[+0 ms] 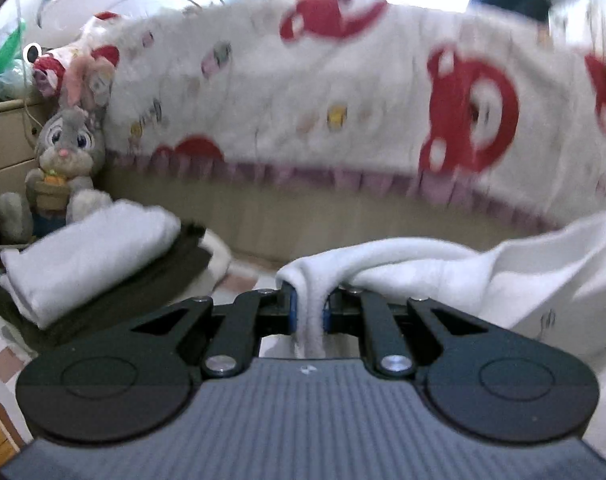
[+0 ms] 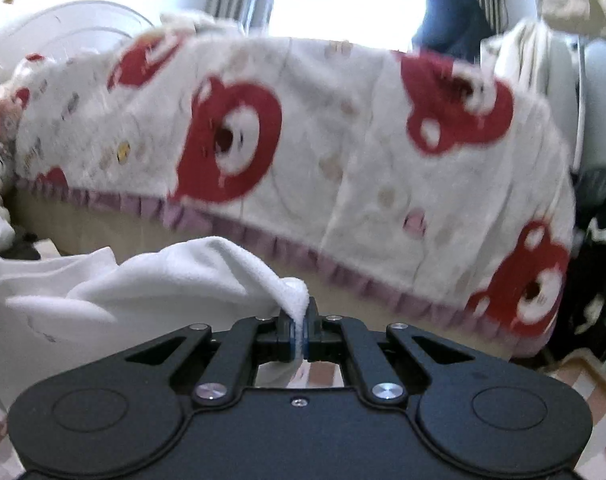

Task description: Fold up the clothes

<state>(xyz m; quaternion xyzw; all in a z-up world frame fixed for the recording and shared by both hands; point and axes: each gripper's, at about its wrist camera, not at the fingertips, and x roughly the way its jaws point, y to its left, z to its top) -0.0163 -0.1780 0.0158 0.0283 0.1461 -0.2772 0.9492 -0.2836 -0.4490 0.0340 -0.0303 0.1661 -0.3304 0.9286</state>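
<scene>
A bed draped in a white fleece blanket printed with big red bear faces and edged in a lilac frill fills the room behind, spanning from nine o'clock to three o'clock in both wrist views, somewhat blurred. In front of it hangs the soft white fleece garment, stretched between the two hand-held tools. From the left wrist view the cloth spreads from the centre out toward three and four o'clock; from the right wrist view it bunches toward nine o'clock.

At nine o'clock in the left view sits a stack of folded clothes, a white piece on top of dark olive ones. Just behind it, at ten o'clock, a grey plush rabbit holding a small carrot leans against the bed.

The black left gripper sits at six o'clock, its blue-padded jaws clamped on a fold of the white garment that rises between them. The black right gripper is likewise clenched on a corner of the same garment, the cloth pinched tight between its jaws.
</scene>
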